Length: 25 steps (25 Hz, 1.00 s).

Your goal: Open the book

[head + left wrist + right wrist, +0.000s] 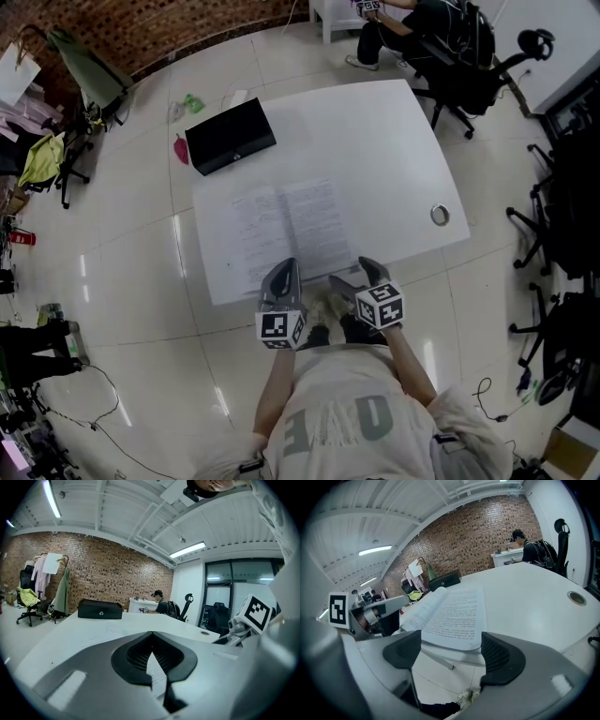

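The book [281,228] lies open and flat on the white table [394,141], near its front edge, with printed pages facing up. In the right gripper view the open book [454,611] spreads just beyond the jaws. My left gripper [284,270] hovers at the table's front edge below the book's left page, its jaws shut with nothing in them [151,638]. My right gripper [369,269] is beside it, off the book's right corner, open and empty [452,656]. Neither gripper touches the book.
A black case [230,137] sits at the table's far left corner. A round cable hole [440,214] is near the right edge. Office chairs [553,225] stand at the right, and a person sits at a desk [375,28] beyond the table.
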Available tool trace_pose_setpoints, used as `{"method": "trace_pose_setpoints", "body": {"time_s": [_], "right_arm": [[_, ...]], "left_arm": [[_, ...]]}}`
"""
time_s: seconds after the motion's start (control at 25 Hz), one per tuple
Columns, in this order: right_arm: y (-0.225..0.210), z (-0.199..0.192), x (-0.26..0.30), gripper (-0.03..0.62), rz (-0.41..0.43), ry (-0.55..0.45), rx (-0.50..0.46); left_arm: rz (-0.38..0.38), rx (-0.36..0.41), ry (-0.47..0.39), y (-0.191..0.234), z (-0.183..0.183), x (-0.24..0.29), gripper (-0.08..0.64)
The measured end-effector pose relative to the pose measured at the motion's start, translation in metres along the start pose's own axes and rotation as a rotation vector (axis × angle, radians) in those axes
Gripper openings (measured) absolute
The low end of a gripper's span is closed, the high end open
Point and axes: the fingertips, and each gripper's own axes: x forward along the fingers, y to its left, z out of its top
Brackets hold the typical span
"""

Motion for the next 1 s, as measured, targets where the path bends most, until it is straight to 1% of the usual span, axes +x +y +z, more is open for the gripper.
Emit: {"method": "trace_pose_setpoints", "body": {"time_s": [0.2, 0.32, 0.44, 0.52, 0.64, 0.76, 0.8, 0.88, 0.96, 1.0], "right_arm": [[0.016, 0.017, 0.001, 0.391, 0.089, -0.041, 0.015], [0.015, 0.018, 0.003, 0.390, 0.110, -0.044, 0.026], [0.013, 0.022, 0.004, 0.389, 0.124, -0.056, 0.060], [0.011, 0.026, 0.005, 0.388, 0.136, -0.071, 0.100], [0.008, 0.030, 0.005, 0.387, 0.159, -0.084, 0.148], [0.009, 0.032, 0.006, 0.387, 0.183, -0.077, 0.142], [0.011, 0.033, 0.007, 0.387, 0.193, -0.074, 0.137], [0.013, 0.035, 0.007, 0.387, 0.215, -0.071, 0.136], [0.015, 0.037, 0.006, 0.387, 0.241, -0.069, 0.140], [0.016, 0.038, 0.006, 0.387, 0.255, -0.066, 0.141]], "left_arm": [[-0.062, 0.069, 0.032, -0.014, -0.009, 0.005, 0.017], [-0.092, 0.115, 0.058, -0.023, -0.019, 0.005, 0.017], [-0.143, 0.148, 0.104, -0.032, -0.029, 0.002, 0.017], [-0.178, 0.148, 0.129, -0.038, -0.037, 0.001, 0.017], [-0.242, 0.109, 0.167, -0.053, -0.049, 0.004, 0.017], [-0.321, 0.047, 0.242, -0.075, -0.062, 0.013, 0.017], [-0.336, 0.044, 0.270, -0.082, -0.066, 0.017, 0.017], [-0.353, 0.083, 0.325, -0.095, -0.077, 0.026, 0.017], [-0.346, 0.137, 0.374, -0.104, -0.085, 0.035, 0.018], [-0.334, 0.153, 0.389, -0.106, -0.087, 0.039, 0.065]]}}
